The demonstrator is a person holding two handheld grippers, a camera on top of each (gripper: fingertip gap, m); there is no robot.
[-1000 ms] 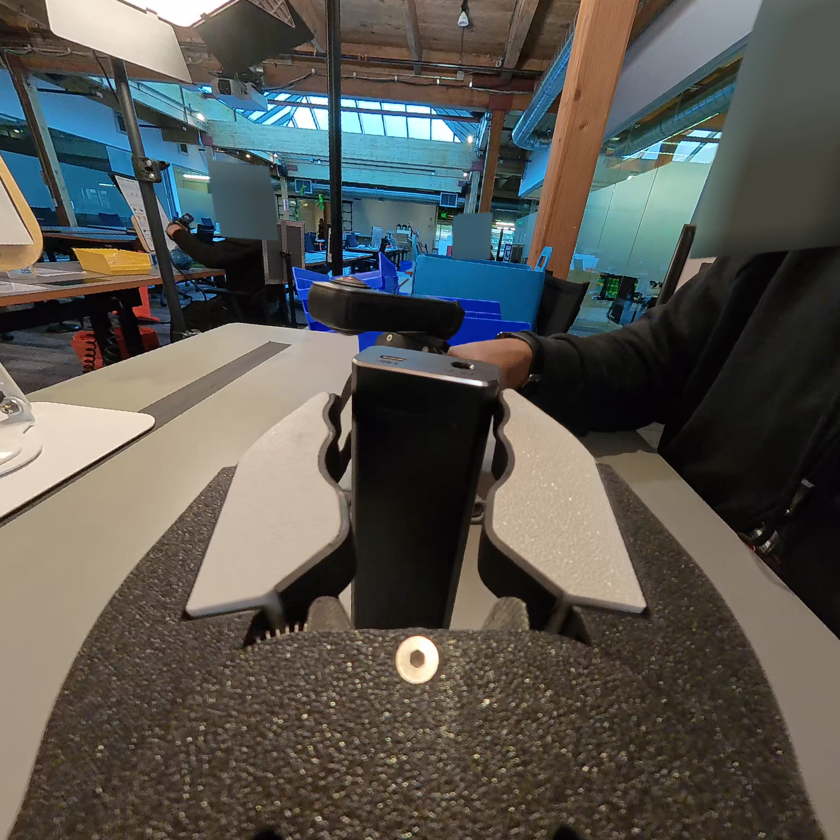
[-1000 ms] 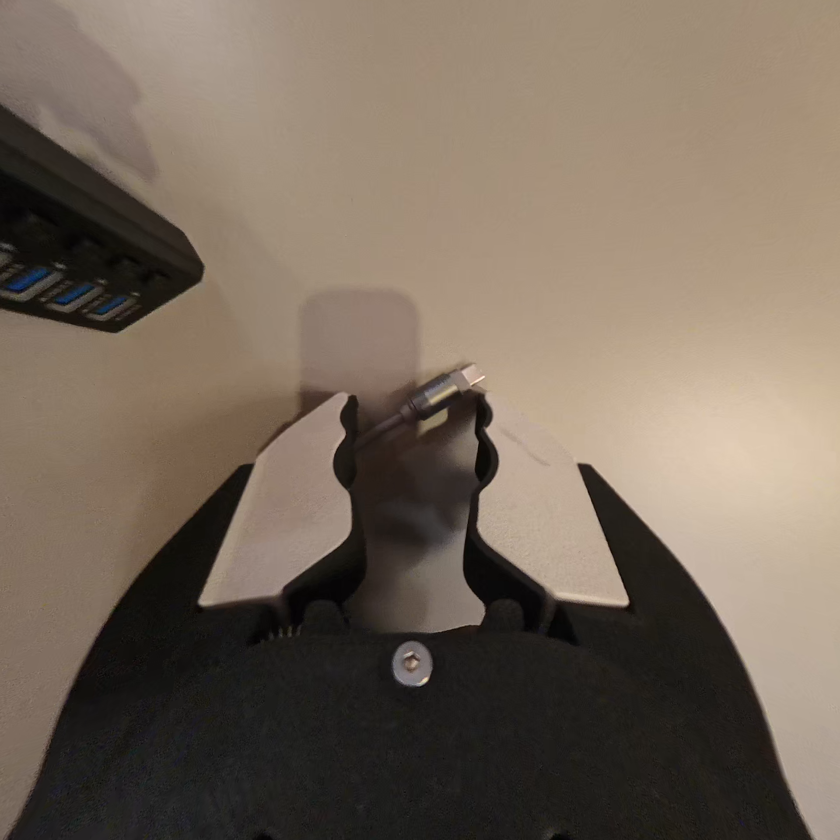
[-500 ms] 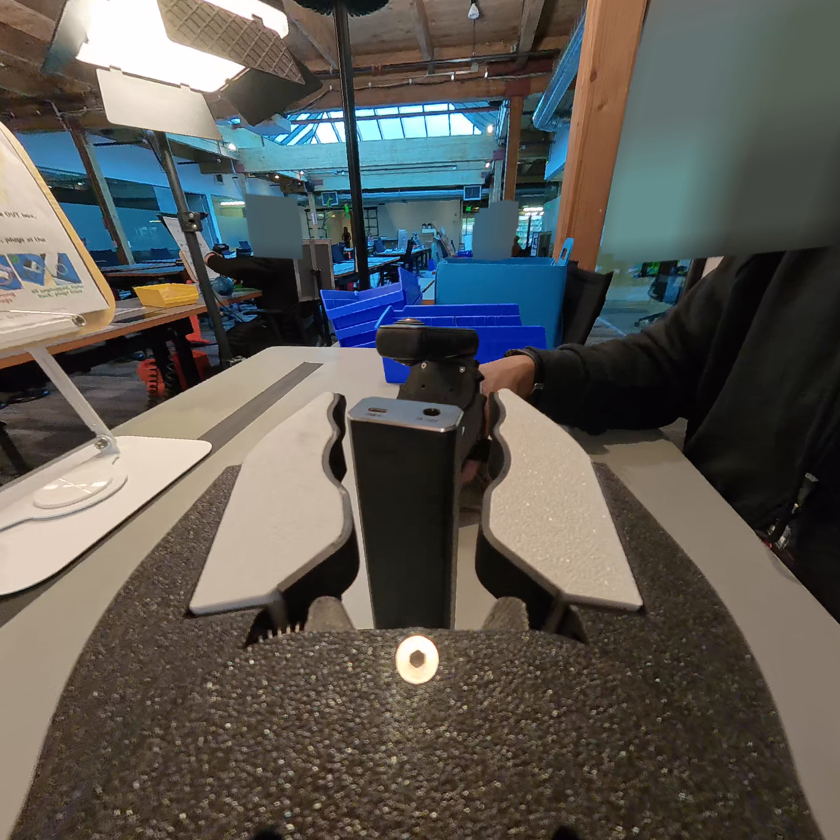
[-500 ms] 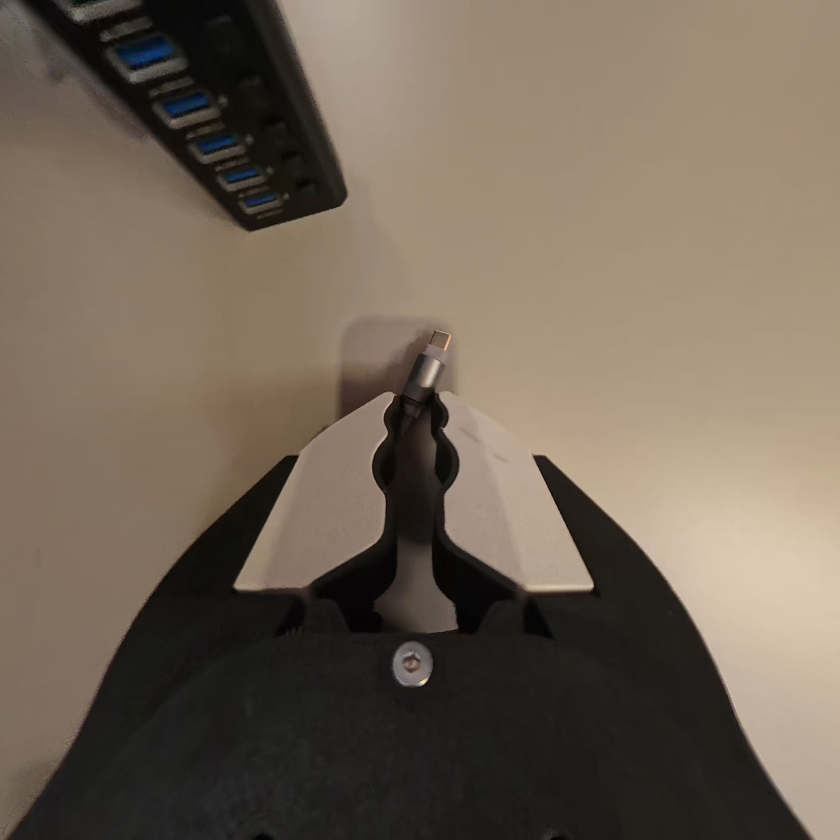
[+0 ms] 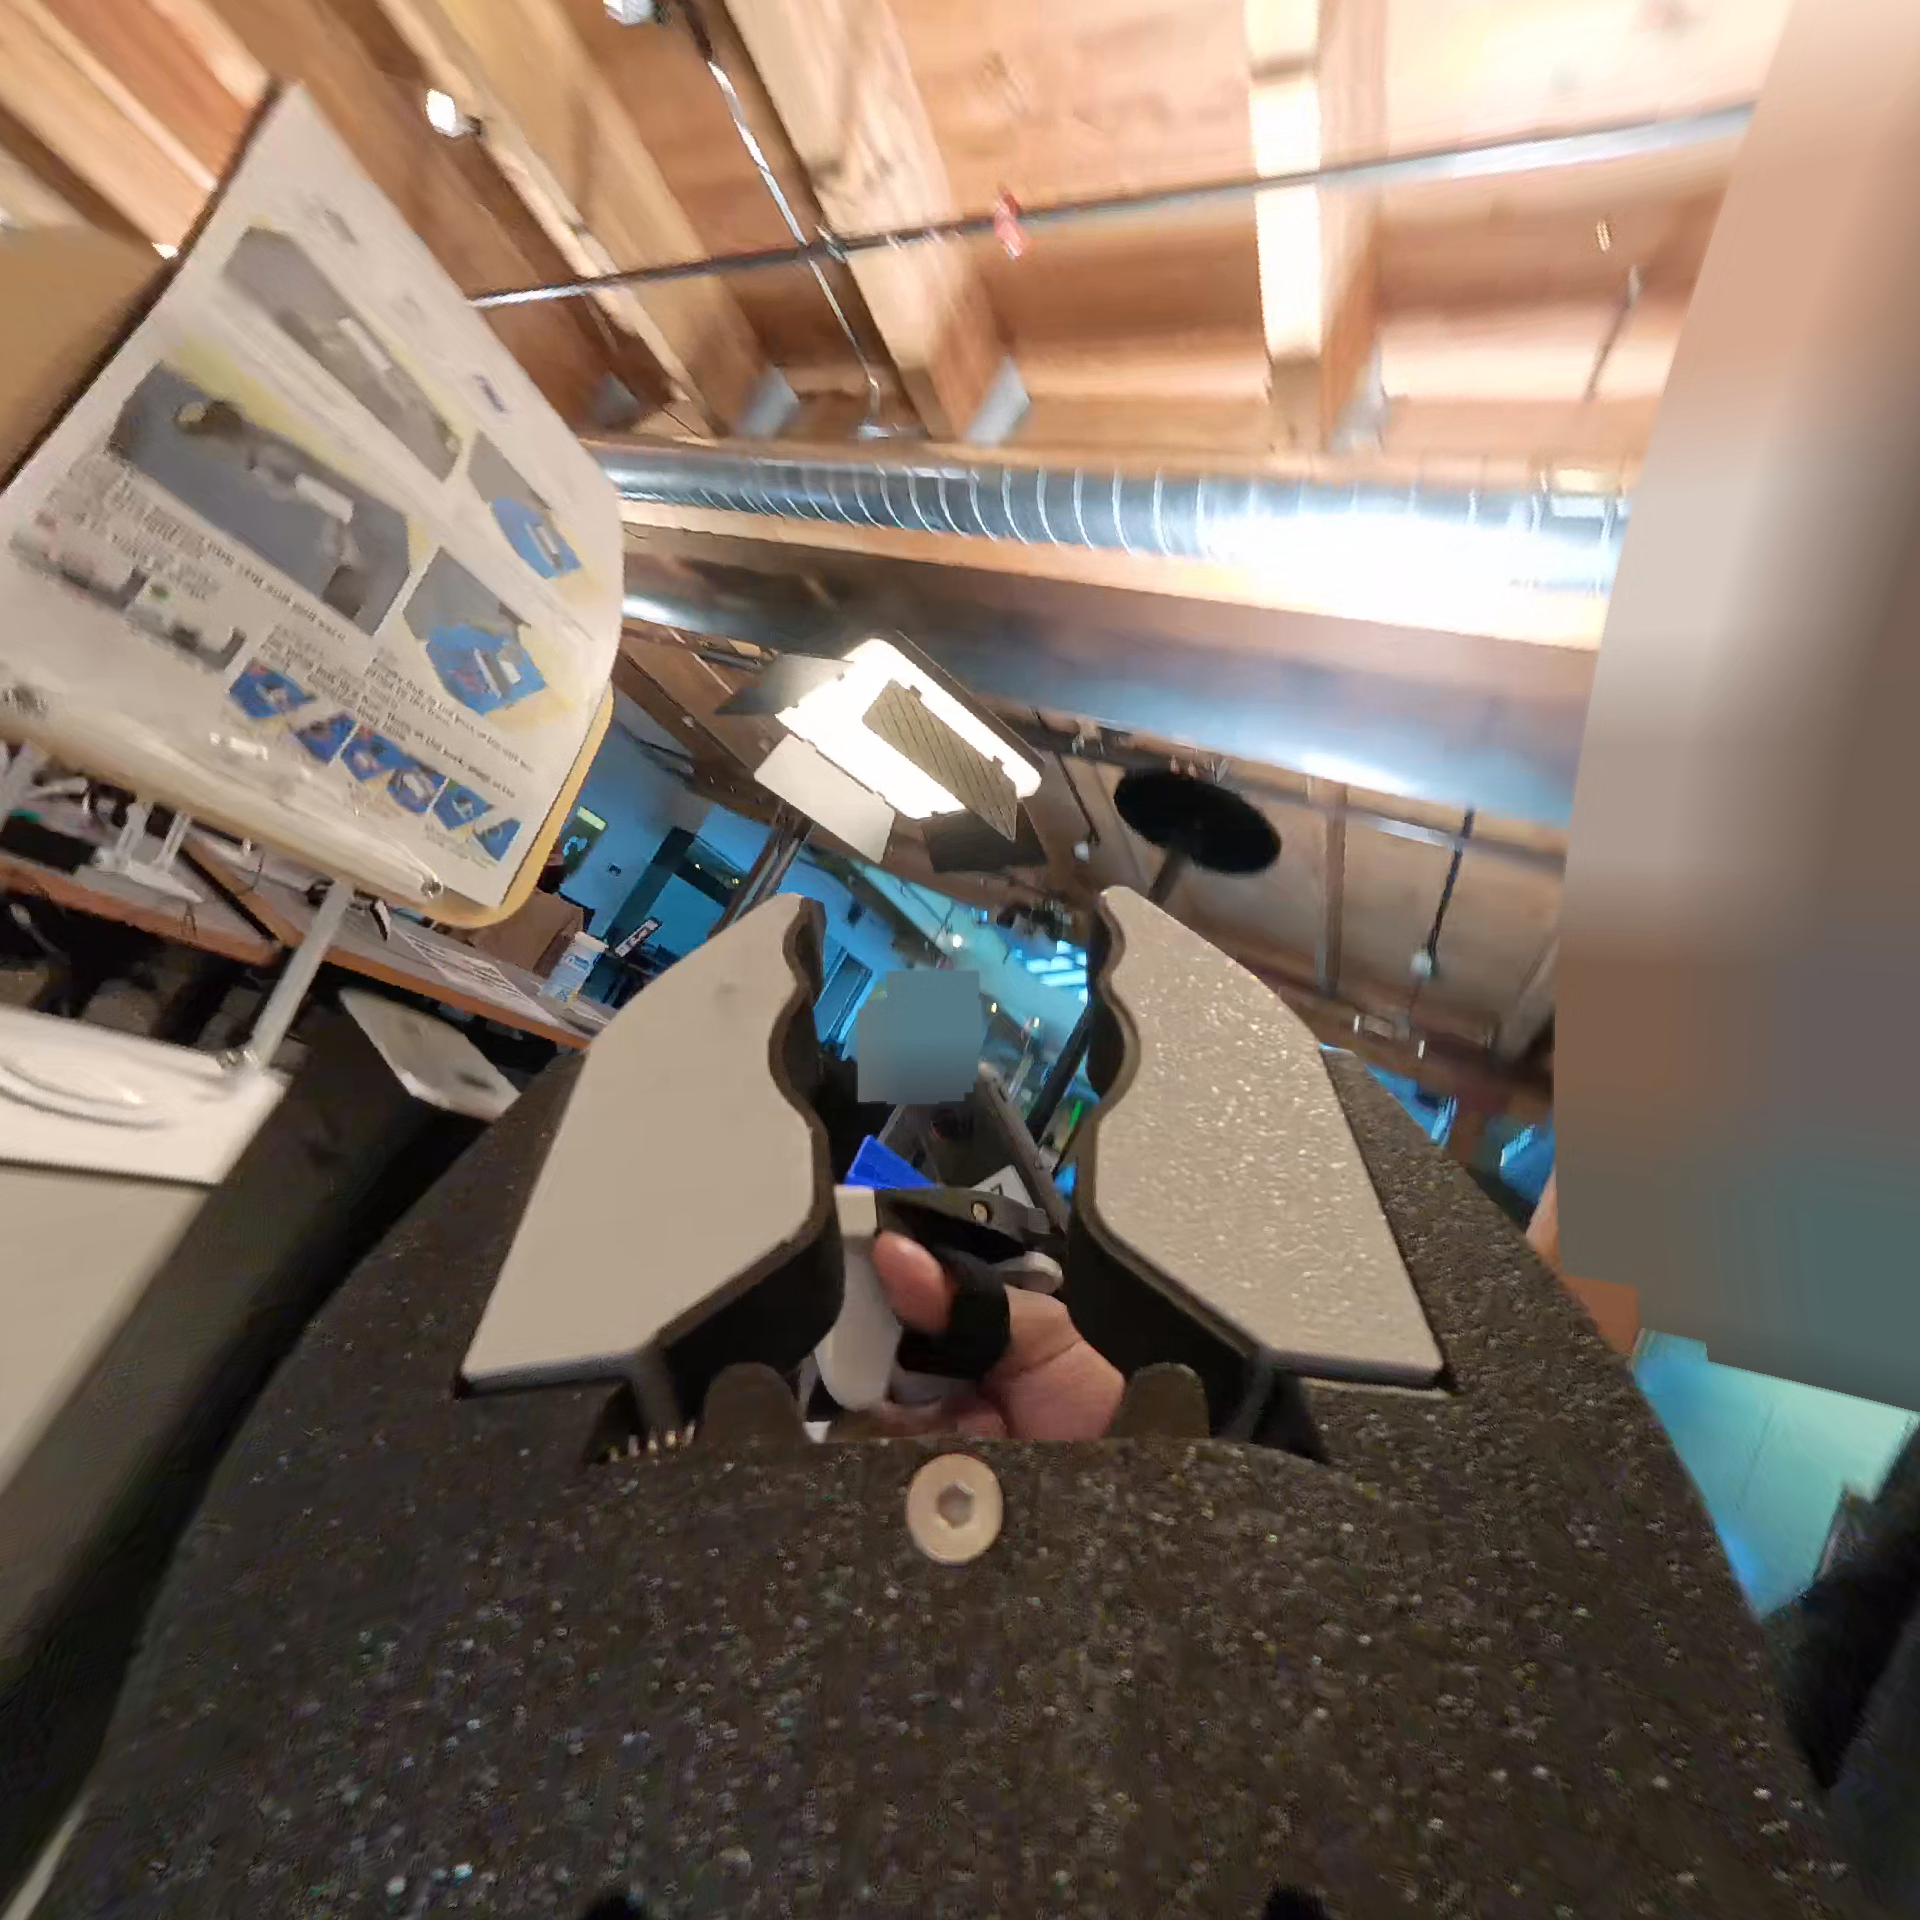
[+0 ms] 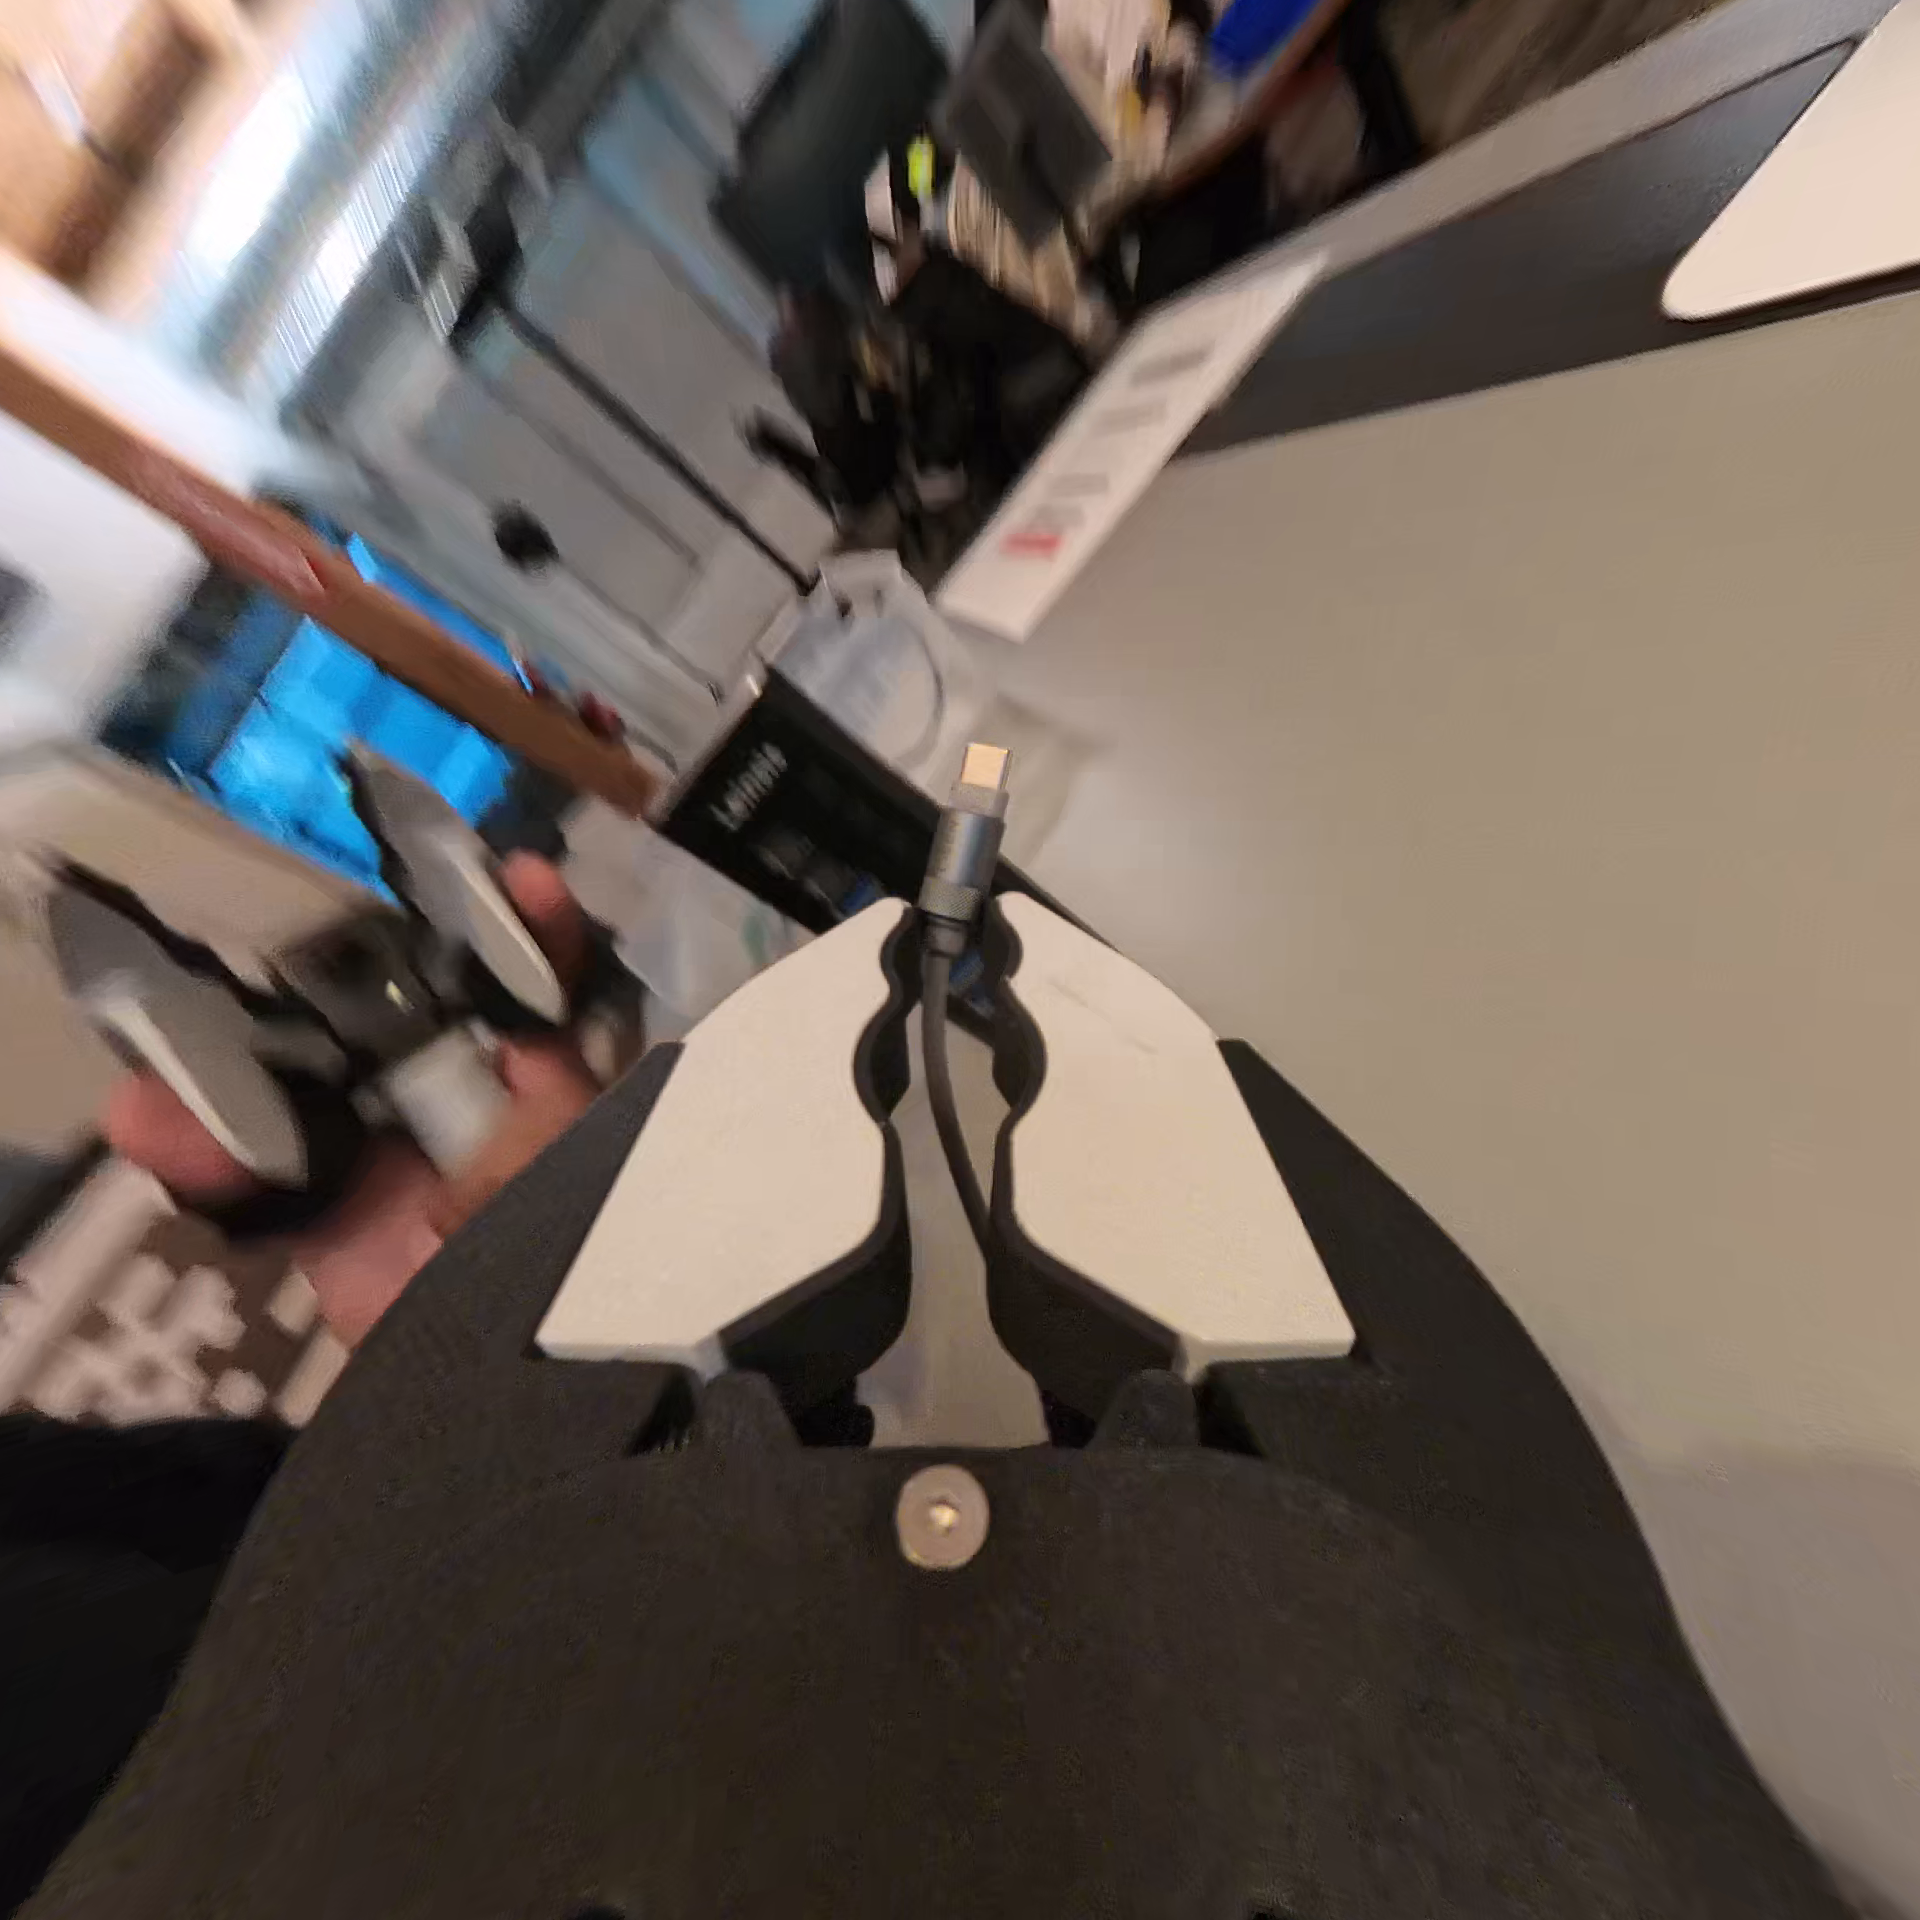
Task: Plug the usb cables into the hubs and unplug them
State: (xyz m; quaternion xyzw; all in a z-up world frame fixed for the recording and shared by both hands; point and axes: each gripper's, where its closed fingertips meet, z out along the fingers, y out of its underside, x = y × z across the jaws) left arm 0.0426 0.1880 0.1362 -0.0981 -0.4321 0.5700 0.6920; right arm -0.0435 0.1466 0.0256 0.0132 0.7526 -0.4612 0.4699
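My right gripper (image 6: 954,920) is shut on a grey braided USB cable (image 6: 951,1039). Its metal plug (image 6: 982,779) sticks out forward past the fingertips. A black hub (image 6: 790,821) lies on the grey table (image 6: 1455,831) just beyond and left of the plug, blurred. My left gripper (image 5: 951,914) is open and empty, tilted up toward the ceiling. It also shows in the right wrist view (image 6: 312,966), blurred, at the left, apart from the hub. Between its fingers I see a hand (image 5: 997,1340) on the other gripper's handle.
A printed instruction sheet (image 5: 301,520) stands on a white base (image 5: 104,1122) at the left. A white card (image 6: 1132,436) lies at the table's far edge and a white base plate (image 6: 1818,187) at the far right. A lamp panel (image 5: 904,738) hangs ahead. About 15 cm separates my left fingertips from my right. From the right gripper's tips to the black hub (image 6: 790,821) is close to 8 cm.
My left gripper has opened, let go of the black hub and swung upward. My right gripper has tilted up from looking down at the table, still shut on the cable.
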